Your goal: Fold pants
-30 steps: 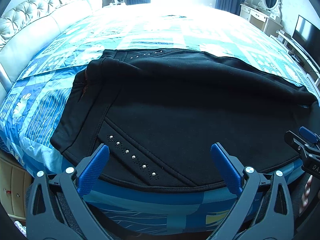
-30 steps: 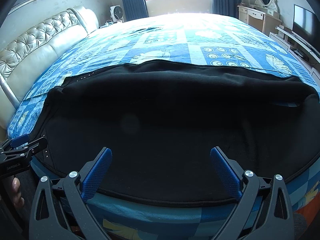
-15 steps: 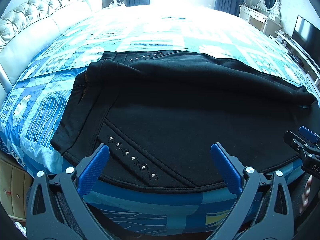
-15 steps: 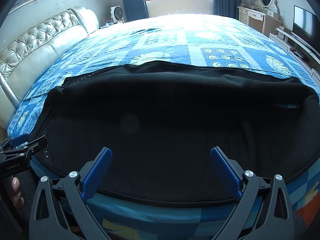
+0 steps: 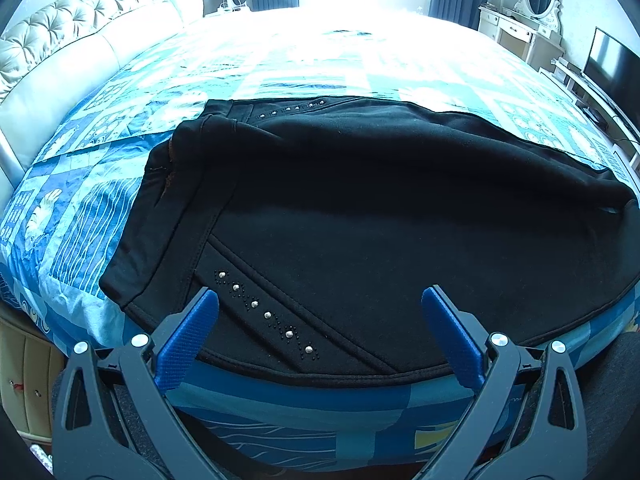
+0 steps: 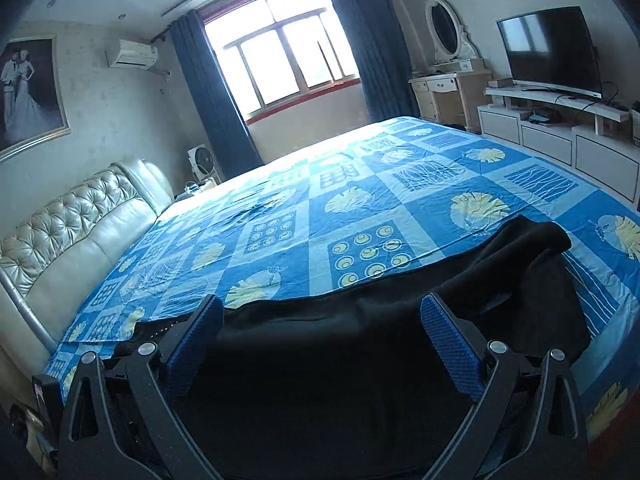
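Black pants [image 5: 380, 216] with silver studs lie folded lengthwise across the near edge of the bed, waistband at the left. They also show in the right wrist view [image 6: 360, 352], the leg end bunched at the right. My left gripper [image 5: 320, 304] is open and empty, just above the near hem by the stud row. My right gripper [image 6: 322, 316] is open and empty, held above the pants and tilted up toward the room.
The bed has a blue patterned cover [image 6: 360, 208] and a cream tufted headboard [image 6: 72, 236] at the left. A TV [image 6: 552, 52] on a white unit, a dressing table [image 6: 448, 88] and a window [image 6: 280, 60] stand beyond the bed.
My right gripper has swung upward and rightward, so its view now takes in the room instead of looking down on the pants. My left gripper has barely moved. The right gripper has left the left view.
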A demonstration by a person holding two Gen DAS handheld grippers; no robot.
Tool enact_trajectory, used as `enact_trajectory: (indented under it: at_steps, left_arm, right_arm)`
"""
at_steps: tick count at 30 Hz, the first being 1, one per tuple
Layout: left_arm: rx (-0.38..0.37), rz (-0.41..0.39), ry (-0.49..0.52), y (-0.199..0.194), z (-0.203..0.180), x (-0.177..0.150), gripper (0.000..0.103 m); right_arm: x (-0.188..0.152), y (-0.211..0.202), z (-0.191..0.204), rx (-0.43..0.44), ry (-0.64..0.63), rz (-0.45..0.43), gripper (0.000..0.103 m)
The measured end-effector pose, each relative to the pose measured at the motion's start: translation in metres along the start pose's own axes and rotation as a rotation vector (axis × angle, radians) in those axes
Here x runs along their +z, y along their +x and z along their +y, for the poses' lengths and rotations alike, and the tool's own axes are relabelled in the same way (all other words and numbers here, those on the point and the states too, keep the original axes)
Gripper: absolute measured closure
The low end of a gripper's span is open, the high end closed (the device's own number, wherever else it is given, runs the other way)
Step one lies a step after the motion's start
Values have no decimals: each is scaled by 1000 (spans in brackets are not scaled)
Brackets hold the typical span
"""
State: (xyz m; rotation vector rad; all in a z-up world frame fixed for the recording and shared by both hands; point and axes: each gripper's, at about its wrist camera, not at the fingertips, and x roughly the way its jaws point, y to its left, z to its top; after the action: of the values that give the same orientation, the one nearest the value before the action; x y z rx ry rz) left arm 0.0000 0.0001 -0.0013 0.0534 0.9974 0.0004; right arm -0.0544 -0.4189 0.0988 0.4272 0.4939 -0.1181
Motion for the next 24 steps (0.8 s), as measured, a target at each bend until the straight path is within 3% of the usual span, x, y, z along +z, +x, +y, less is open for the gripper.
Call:
enact_trajectory:
  at_steps: [3, 7, 10, 13, 17, 18, 19, 20, 21, 24]
  left_arm:
    - [24, -17, 18, 0, 1, -2, 2]
    - [64, -22, 42, 2, 1, -5, 2]
    - [80, -20, 52, 4, -1, -6, 2]
    - [74, 6, 43, 8, -4, -6, 2]
    - [59, 33, 37, 9, -8, -6, 2]
    - [62, 33, 44, 8, -10, -6, 2]
    - [66, 31, 51, 7, -12, -6, 2]
    - [67, 32, 54, 7, -13, -6, 2]
    - [69, 32, 55, 6, -13, -6, 2]
    - [65, 40, 51, 6, -13, -7, 2]
  right_arm:
    - [6, -4, -83, 103, 289, 81, 5]
    - [-17, -21, -188, 134, 705, 42, 5]
    - [-41, -17, -235, 124, 904, 85, 5]
    - [-52, -10, -258, 65, 933, 75, 5]
    - [-42, 13, -265, 29, 867, 92, 8]
    - [-36, 19, -264, 17, 840, 93, 18]
    - [-32, 24, -265, 5, 822, 104, 42]
    - [-29, 27, -268, -6, 817, 117, 55]
    - [-28, 28, -272, -25, 816, 127, 62]
    - [-29, 34, -272, -78, 758, 183, 62]
